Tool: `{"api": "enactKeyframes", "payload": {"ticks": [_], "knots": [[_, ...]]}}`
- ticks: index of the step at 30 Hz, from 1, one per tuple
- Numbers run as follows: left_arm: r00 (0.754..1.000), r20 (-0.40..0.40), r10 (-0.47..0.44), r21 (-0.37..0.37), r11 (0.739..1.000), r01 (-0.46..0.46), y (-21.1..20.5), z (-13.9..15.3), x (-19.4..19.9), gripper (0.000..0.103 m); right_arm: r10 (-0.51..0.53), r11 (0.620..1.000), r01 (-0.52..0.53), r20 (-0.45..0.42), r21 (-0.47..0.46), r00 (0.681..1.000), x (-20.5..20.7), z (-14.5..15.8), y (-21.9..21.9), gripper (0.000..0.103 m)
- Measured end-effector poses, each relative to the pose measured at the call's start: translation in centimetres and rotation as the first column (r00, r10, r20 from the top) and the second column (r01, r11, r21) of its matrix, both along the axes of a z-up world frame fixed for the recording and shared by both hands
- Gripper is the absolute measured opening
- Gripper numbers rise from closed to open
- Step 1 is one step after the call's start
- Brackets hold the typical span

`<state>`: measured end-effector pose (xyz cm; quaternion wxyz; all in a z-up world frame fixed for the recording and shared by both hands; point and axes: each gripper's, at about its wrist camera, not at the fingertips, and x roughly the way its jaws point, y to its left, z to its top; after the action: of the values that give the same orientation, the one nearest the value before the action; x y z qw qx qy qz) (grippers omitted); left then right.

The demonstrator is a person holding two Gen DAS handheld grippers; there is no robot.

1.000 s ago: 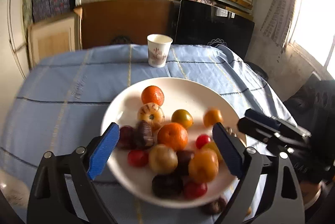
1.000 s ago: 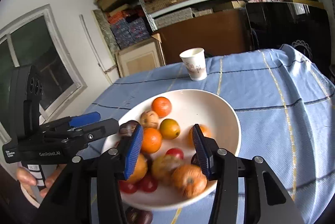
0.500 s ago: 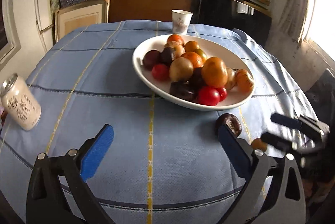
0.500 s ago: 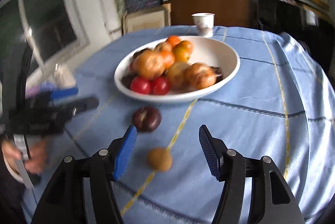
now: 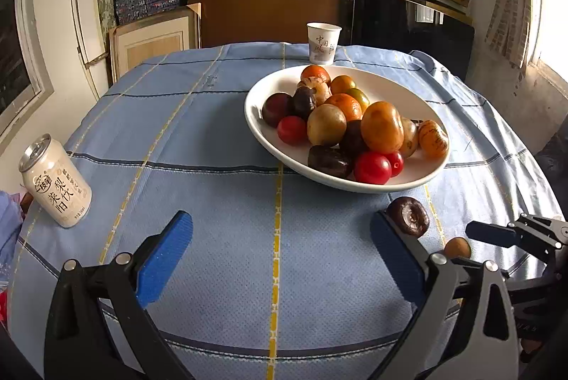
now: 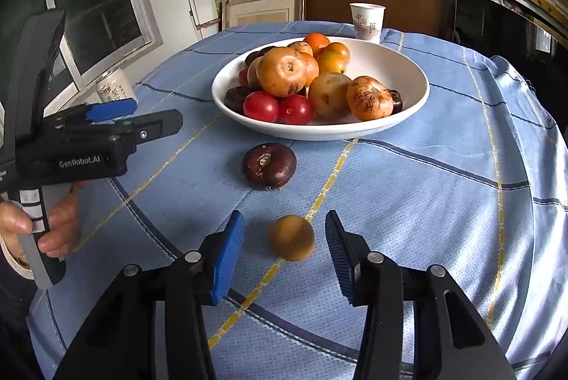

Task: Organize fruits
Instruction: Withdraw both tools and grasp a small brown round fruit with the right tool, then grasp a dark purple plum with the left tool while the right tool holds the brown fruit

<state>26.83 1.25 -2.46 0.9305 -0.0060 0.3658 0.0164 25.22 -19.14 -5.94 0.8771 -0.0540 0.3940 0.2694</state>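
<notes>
Bowl (image 6: pixel 408 117) is sitting mid-table on the cloth (image 6: pixel 426 202), fruit piled inside. Paper cup (image 6: pixel 367 20) is standing behind it. Two loose fruits are lying before the bowl: larger one (image 6: pixel 268 166) nearer it, smaller one (image 6: pixel 291 238) closer in. Can (image 5: pixel 55 181) is standing far left.

Both tools withdrew from bowl (image 6: pixel 319 131); right tool (image 6: pixel 284 250) closing around brown fruit (image 6: pixel 291 238).

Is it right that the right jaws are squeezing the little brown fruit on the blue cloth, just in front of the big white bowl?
Not quite. In the right wrist view the small brown fruit lies between the right gripper jaws, which have just been closing, but gaps show on both sides, so nothing squeezes it. It does lie on the blue cloth in front of the white bowl.
</notes>
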Motion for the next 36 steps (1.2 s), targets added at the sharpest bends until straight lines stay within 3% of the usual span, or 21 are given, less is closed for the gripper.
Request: {"api": "enactKeyframes", "payload": {"ticks": [8,22,27,29,32,36], "knots": [[1.0,-0.02,0.002,-0.044,0.999,-0.003,0.4,-0.2,0.2,0.098,-0.002,1.0,0.002,-0.014,-0.015,1.0,0.0,-0.3,0.0,0.047],[1.0,-0.026,0.0,-0.04,0.999,-0.001,0.4,-0.4,0.3,0.098,0.002,1.0,-0.002,-0.024,-0.023,1.0,0.0,-0.5,0.0,0.041],[1.0,-0.031,0.001,-0.04,0.999,-0.002,0.3,-0.6,0.3,0.098,0.0,1.0,-0.001,-0.038,-0.031,0.999,0.1,-0.7,0.0,0.027],[0.999,-0.034,-0.005,-0.049,0.999,0.003,0.2,-0.6,0.4,0.098,-0.007,1.0,0.007,-0.041,0.002,0.999,0.2,-0.4,-0.6,0.027],[0.997,-0.049,-0.067,-0.079,0.995,0.063,-0.7,-1.1,0.4,0.098,-0.064,0.997,0.065,-0.022,0.048,0.998,0.4,0.4,-2.0,0.027],[0.978,-0.08,-0.192,-0.059,0.98,0.188,-3.7,-2.0,0.4,0.096,-0.138,0.986,0.139,-0.017,0.092,0.99,0.9,1.1,-3.8,0.027]]}}
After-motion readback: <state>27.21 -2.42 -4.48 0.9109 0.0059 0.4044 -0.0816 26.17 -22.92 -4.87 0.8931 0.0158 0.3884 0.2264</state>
